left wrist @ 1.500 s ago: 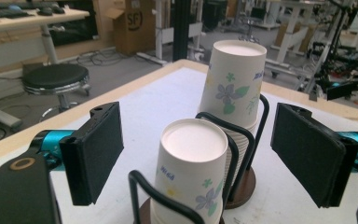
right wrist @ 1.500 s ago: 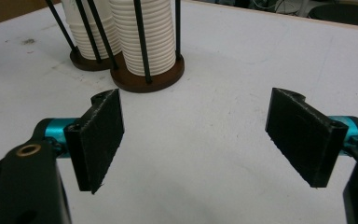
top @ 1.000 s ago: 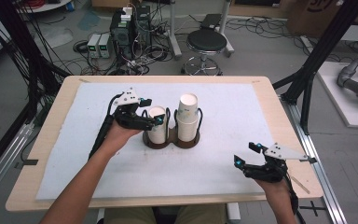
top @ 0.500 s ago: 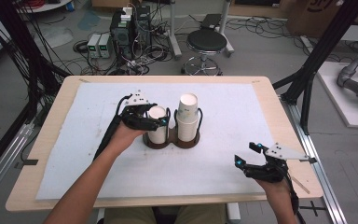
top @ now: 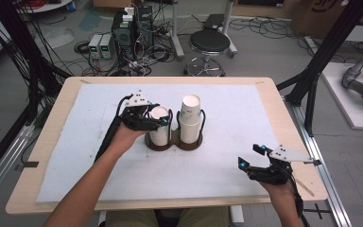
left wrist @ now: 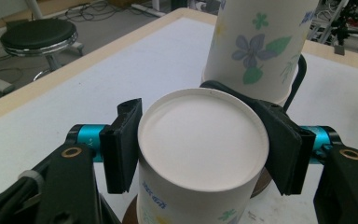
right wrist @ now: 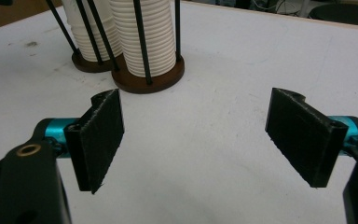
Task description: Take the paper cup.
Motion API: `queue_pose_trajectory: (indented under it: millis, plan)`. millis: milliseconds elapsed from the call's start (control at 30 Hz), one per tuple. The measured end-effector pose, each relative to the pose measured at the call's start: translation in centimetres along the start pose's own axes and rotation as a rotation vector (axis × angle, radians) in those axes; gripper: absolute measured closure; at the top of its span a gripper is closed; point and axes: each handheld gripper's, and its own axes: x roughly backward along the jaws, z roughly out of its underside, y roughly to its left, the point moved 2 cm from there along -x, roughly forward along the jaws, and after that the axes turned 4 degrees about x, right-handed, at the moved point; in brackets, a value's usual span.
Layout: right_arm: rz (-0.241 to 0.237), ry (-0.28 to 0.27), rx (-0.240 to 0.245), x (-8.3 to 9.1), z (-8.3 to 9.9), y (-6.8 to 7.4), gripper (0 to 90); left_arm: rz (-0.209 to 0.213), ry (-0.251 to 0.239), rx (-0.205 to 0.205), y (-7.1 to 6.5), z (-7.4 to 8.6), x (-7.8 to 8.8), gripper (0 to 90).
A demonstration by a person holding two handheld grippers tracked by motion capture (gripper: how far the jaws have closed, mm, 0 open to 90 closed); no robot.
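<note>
**Left jaws close on the shorter cup stack**

While the right gripper (top: 255,161) waits near the table's front edge with its jaws spread wide and nothing between them, the left gripper (top: 155,122) has just been closing on the top cup (left wrist: 203,144) of the shorter stack. In the left gripper view the cup sits squarely between the two pads (left wrist: 123,144), one on each side just below its upturned base, and they look pressed against the paper. The cup stands upright, its long axis vertical, running straight up out of the wire cup holder (top: 174,142). The taller stack (top: 190,118) rises just beyond the jaws, close to the far pad. The left hand is plainly the nearer one; I'd judge the lift must go straight up along the wires.
</note>
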Motion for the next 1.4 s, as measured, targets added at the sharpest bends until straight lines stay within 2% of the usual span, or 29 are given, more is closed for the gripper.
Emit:
queue_pose_trajectory:
  millis: [467,700,833,1067,1400]
  plan:
    - [-0.002,-0.004,0.001,0.1,0.0,0.0,20.1,-0.022,-0.067,-0.002,-0.3,-3.3,2.3,36.1]
    - [-0.005,-0.008,-0.007,0.2,-0.1,0.2,20.1,-0.04,-0.132,0.007,-0.5,-5.0,4.0,36.2]
    - [-0.004,-0.009,0.0,0.2,-0.1,0.1,20.1,-0.028,-0.171,0.015,-0.6,-5.7,5.3,36.1]
    - [-0.01,-0.006,0.0,-0.1,-0.2,0.3,20.1,0.008,-0.197,0.029,-0.9,-5.5,7.2,36.2]
    - [-0.027,-0.019,-0.009,-0.8,-0.7,0.3,20.1,0.069,-0.206,0.05,-1.2,-3.8,9.4,36.4]
